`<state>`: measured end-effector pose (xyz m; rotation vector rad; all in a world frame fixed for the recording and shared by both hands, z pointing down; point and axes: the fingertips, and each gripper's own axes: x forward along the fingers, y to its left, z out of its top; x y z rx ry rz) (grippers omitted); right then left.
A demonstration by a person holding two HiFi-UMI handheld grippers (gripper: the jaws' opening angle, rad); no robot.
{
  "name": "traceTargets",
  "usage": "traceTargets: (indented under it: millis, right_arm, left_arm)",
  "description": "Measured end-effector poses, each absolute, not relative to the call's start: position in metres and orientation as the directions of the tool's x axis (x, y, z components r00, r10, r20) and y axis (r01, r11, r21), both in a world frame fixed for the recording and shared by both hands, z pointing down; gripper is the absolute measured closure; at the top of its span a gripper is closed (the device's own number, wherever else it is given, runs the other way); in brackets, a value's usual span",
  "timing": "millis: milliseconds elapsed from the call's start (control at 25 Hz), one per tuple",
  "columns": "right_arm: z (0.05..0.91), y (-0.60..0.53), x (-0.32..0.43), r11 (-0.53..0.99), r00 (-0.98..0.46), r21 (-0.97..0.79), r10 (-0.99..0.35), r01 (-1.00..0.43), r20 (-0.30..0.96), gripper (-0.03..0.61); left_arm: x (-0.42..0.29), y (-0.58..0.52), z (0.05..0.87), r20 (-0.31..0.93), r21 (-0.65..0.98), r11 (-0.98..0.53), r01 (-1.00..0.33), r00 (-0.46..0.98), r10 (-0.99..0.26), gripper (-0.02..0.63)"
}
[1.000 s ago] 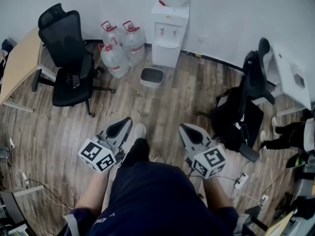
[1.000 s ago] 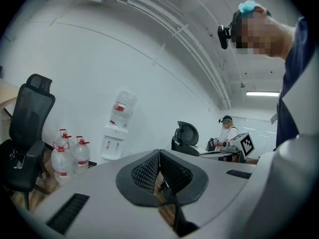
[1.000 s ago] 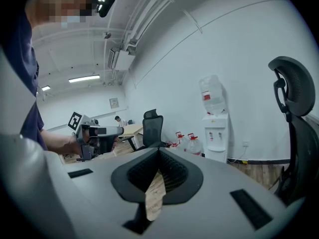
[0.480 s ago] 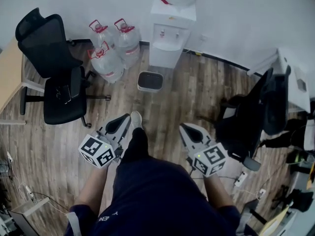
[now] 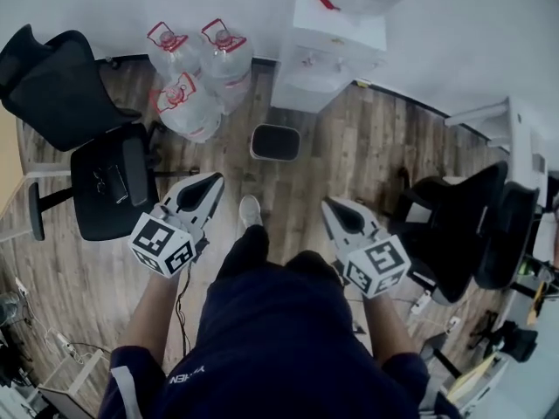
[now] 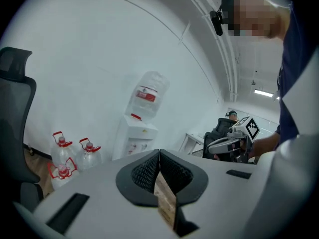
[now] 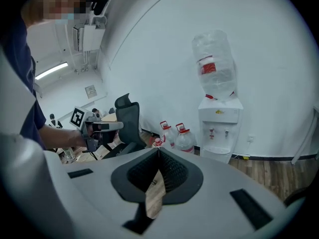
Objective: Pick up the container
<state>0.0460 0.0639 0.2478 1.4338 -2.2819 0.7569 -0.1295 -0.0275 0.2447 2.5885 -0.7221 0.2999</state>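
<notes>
A small grey bin with a dark inside (image 5: pixel 275 141) stands on the wood floor in front of a white water dispenser (image 5: pixel 336 46). Three clear water jugs with red caps (image 5: pixel 188 103) stand left of it. My left gripper (image 5: pixel 212 180) is held at waist height, shut and empty, its tip pointing towards the jugs. My right gripper (image 5: pixel 327 206) is level with it, also shut and empty, some way short of the bin. In the left gripper view the jaws (image 6: pixel 159 152) meet with nothing between them; the right gripper view shows the same (image 7: pixel 158 150). The person's foot (image 5: pixel 249 209) is below the bin.
A black office chair (image 5: pixel 96 173) stands at the left, another black chair (image 5: pixel 472 225) at the right beside a white desk (image 5: pixel 524 138). Cables and a power strip (image 5: pixel 419 304) lie on the floor at the lower right. The white wall runs behind the dispenser.
The person has stepped forward: the bin, jugs and dispenser have come nearer and the chairs have slid outwards. Both grippers stay shut and held in the same pose.
</notes>
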Motion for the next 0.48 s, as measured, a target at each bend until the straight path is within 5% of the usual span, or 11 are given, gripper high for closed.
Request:
traceTargets:
  millis: [480]
  right_arm:
    - [0.284,-0.018,0.045,0.313,-0.419,-0.279,-0.672,-0.908,0.610,0.561]
  left_arm:
    - [-0.114,-0.097,0.286,0.365,0.385,-0.771,-0.507,0.851,-0.378,0.588]
